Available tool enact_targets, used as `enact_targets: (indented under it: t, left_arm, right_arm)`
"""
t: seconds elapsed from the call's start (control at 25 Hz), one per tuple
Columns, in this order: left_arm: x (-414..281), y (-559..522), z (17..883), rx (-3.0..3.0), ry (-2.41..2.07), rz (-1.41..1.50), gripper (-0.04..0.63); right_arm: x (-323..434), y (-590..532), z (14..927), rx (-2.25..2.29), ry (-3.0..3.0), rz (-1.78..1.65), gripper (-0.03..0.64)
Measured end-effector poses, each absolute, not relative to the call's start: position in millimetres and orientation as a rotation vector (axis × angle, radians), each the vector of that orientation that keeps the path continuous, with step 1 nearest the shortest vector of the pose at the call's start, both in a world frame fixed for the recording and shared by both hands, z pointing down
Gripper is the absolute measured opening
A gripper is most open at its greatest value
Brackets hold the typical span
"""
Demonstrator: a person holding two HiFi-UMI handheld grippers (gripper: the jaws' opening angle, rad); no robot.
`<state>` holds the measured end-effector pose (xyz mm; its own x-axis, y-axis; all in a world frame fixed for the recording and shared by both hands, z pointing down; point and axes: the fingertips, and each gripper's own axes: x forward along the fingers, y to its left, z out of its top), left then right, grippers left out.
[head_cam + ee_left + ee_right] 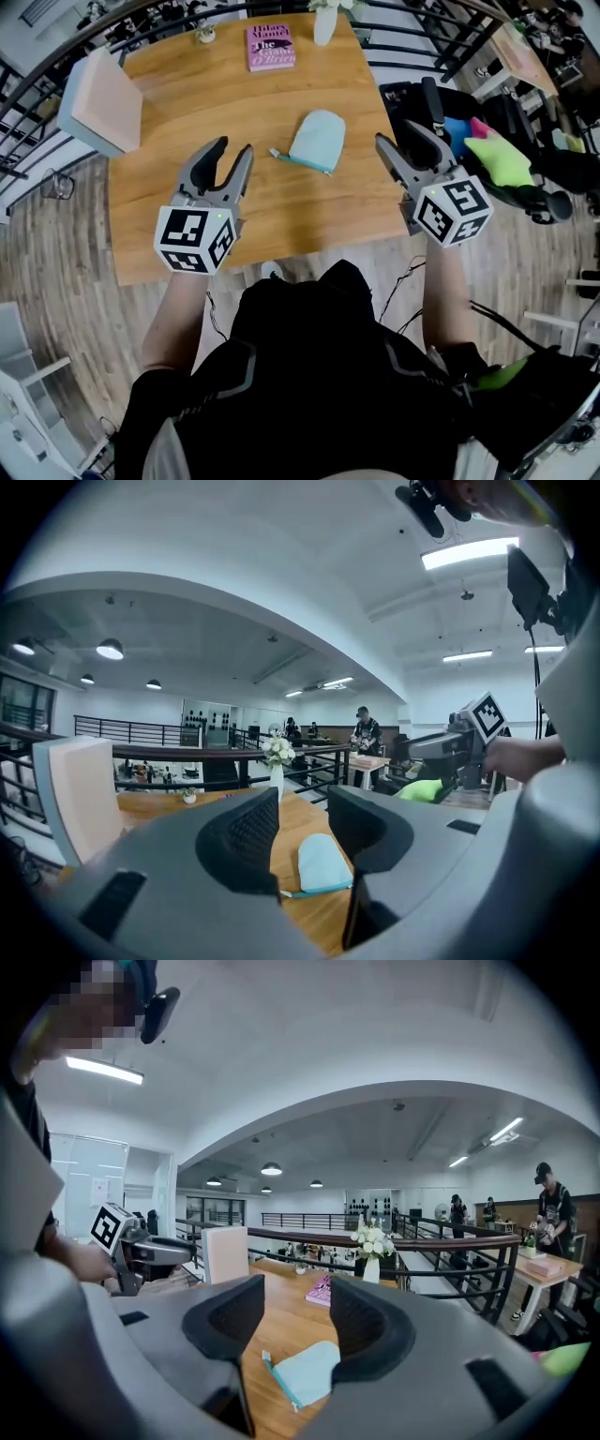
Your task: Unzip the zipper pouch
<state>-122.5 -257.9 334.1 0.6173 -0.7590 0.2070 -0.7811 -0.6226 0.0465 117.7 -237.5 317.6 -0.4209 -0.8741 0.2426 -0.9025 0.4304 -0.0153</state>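
Open and empty, both of them: left hand-held gripper [234, 148] just left of the zipper pouch [317, 139], right hand-held gripper [397, 136] just right of it, no contact yet. Pale blue pouch flat on the tabletop [187, 94], teal zipper edge toward the person, small pull tab [275, 153] poking out at its left end. Likely trouble: tugging the tab with no second grip on the fabric and dragging the whole light pouch along, or pinching so small a tab poorly and slipping off. Apparently still zipped, so nothing visible of any contents. Well beyond the pouch, a white vase [323, 23] with white flowers.
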Motion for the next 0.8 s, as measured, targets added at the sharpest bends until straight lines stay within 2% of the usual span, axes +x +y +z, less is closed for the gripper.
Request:
enact_targets:
  t: [0.4,0.8]
  left_arm:
    - [-99,-263,398,2.547,-1.347,0.362,0.179]
    - [-96,-240,487,2.211,-1.505,0.41,0.179]
  right_arm:
    - [131,-275,397,1.315,-2.501,0.258,0.209]
    - [132,-298,526,0.956,-2.452,0.363,0.178]
